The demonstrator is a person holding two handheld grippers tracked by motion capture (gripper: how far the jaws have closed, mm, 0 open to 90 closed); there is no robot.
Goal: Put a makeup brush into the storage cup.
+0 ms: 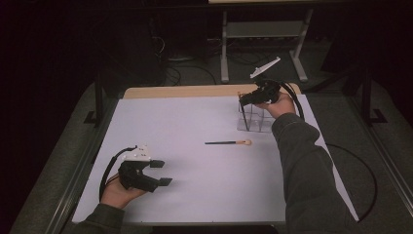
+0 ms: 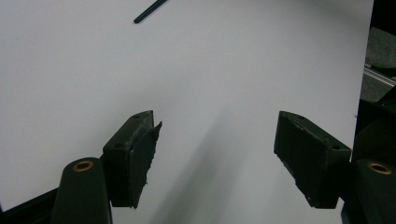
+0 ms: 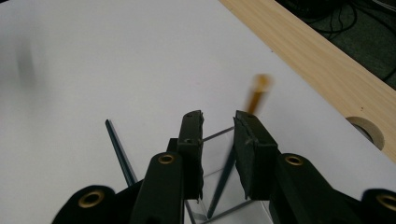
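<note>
Right gripper point(image 1: 246, 100) slightly parted around a brush point(image 3: 254, 95) above clear box point(image 1: 254, 121) at one o'clock, left gripper point(image 1: 164, 172) wide open, empty, at seven o'clock.

Left gripper point(image 1: 164, 172) rests low, fingers wide; right gripper point(image 1: 242, 100) reaches far, fingers slightly parted.

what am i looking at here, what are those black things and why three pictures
A person sits at a white-covered table, holding a two-jawed claw in each hand. The high view looks down from above; the other two come from cameras riding on each claw. The left claw hovers open over the bare sheet with nothing in it. The right claw is over a clear box, its jaws slightly apart around a thin brush that stands in the box. Another dark stick leans there too. One more brush lies flat mid-table.
</note>
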